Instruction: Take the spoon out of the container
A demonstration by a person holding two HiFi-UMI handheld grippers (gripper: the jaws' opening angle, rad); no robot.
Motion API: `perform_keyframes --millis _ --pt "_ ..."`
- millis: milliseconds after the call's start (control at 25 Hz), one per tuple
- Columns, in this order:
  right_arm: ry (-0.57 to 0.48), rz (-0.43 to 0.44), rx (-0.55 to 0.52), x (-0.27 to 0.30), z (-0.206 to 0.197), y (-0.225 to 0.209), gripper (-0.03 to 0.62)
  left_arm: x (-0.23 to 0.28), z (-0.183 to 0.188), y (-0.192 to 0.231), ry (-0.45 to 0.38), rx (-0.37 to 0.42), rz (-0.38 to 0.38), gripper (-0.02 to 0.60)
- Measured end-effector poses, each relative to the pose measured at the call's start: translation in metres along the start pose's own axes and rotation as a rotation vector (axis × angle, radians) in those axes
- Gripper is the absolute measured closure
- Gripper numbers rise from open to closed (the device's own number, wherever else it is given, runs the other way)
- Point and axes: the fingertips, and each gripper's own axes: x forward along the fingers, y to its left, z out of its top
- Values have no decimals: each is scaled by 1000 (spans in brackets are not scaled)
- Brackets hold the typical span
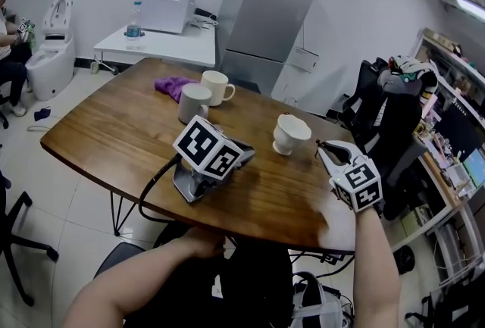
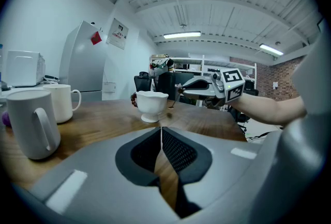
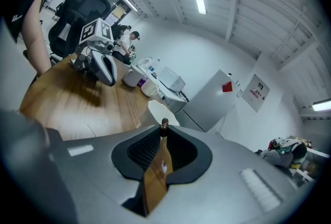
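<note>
A white footed cup (image 1: 291, 133) stands on the wooden table (image 1: 121, 129), right of centre. My right gripper (image 1: 324, 148) hovers just right of it, shut on a thin spoon. In the left gripper view the spoon (image 2: 172, 100) hangs from the right gripper's (image 2: 181, 88) tip beside the cup (image 2: 151, 105), outside it. The right gripper view shows only the spoon's brown end (image 3: 164, 123) pinched in the closed jaws, with the cup's rim (image 3: 158, 112) just behind. My left gripper (image 1: 244, 153) rests on the table left of the cup, jaws together and empty (image 2: 161, 132).
Two white mugs (image 1: 194, 102) (image 1: 217, 86) and a purple cloth (image 1: 174, 84) sit at the table's far side. A grey cabinet (image 1: 265, 16) and a small white table (image 1: 163, 46) stand behind. An office chair (image 1: 386, 122) is at the right. The front edge (image 1: 250, 232) is close to me.
</note>
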Motion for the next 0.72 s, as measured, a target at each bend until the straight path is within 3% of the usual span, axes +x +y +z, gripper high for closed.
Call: perform_keyframes --millis 240,720 --pt "37 73 -71 4 -10 31 553 0 0 0 0 0 -1 569" --pt "117 323 -183 13 -21 84 542 1 1 0 1 -1 0 569"
